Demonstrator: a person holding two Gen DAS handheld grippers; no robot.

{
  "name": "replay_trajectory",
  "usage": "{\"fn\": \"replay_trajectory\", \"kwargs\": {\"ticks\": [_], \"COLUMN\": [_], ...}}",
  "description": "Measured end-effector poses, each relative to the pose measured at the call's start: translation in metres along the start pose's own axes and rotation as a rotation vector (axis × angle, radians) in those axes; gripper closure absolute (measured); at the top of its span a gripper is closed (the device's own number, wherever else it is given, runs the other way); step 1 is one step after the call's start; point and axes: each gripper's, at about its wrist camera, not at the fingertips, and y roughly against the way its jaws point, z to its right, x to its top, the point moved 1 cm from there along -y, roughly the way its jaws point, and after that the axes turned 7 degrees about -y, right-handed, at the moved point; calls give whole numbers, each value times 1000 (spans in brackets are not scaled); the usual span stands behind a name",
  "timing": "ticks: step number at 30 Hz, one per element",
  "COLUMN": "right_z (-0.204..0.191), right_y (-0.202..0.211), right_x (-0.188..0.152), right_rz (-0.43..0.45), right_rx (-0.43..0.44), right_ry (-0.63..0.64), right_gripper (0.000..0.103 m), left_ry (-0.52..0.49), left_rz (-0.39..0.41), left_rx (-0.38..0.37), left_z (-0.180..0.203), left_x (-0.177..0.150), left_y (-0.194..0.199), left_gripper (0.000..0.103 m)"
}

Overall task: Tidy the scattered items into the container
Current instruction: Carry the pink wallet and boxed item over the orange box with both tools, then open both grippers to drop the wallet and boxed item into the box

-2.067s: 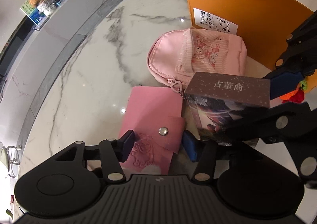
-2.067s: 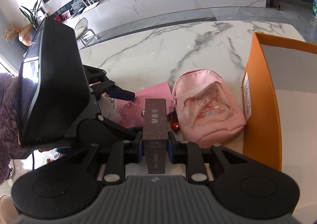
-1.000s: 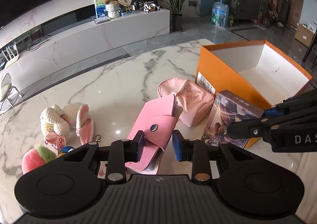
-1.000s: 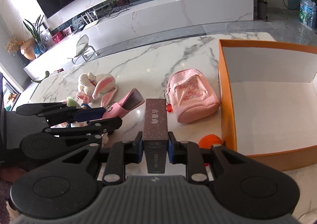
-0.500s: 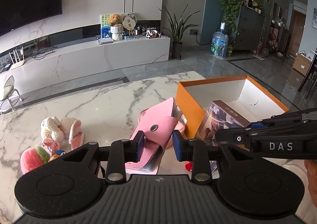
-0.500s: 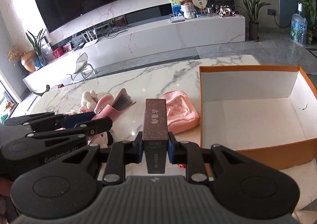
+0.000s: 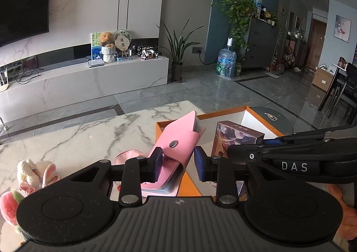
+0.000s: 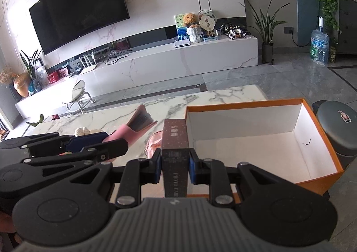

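Observation:
My left gripper (image 7: 178, 166) is shut on a pink snap-button card holder (image 7: 176, 140) and holds it tilted in the air by the near left corner of the orange box (image 7: 223, 115). My right gripper (image 8: 174, 168) is shut on a dark brown photo-card box (image 8: 175, 147), held upright above the orange box's (image 8: 316, 181) left front edge. The white inside of the orange box shows nothing in it. The card holder also shows in the right wrist view (image 8: 133, 128), as does the left gripper (image 8: 98, 138).
On the marble table (image 7: 89, 140) lie a pink mini backpack (image 7: 127, 155), a crocheted bunny toy (image 7: 35, 173) and a pink plush ball (image 7: 9, 207). A grey round stool (image 8: 337, 122) stands past the box's right side.
Both grippers have risen from the table with their items and moved toward the orange box. The views have tilted up toward the room.

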Motion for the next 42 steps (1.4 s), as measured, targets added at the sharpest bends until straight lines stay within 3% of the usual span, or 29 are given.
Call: {"fn": "replay_trajectory", "kwargs": {"ticks": [7, 19, 25, 30, 35, 42], "right_z": [35, 105, 135, 148, 148, 150], "right_y": [2, -35, -74, -113, -141, -164], "right_x": [18, 29, 30, 30, 29, 26], "right_rz": [34, -36, -144, -251, -318, -361], "right_rx": [-70, -145, -112, -55, 7, 1], "right_ry": [-17, -93, -143, -190, -236, -244], "right_gripper": [77, 77, 77, 77, 77, 77], "left_ry": [-29, -15, 6, -7, -8, -29], "left_rz": [12, -127, -253, -334, -365, -358], "left_rx": [-50, -107, -103, -52, -10, 13], "left_z": [32, 58, 48, 39, 33, 37], "left_x": [20, 22, 13, 11, 6, 3], "left_y": [-35, -116, -160, -182, -193, -198], "left_gripper": [67, 67, 67, 67, 67, 69]}}
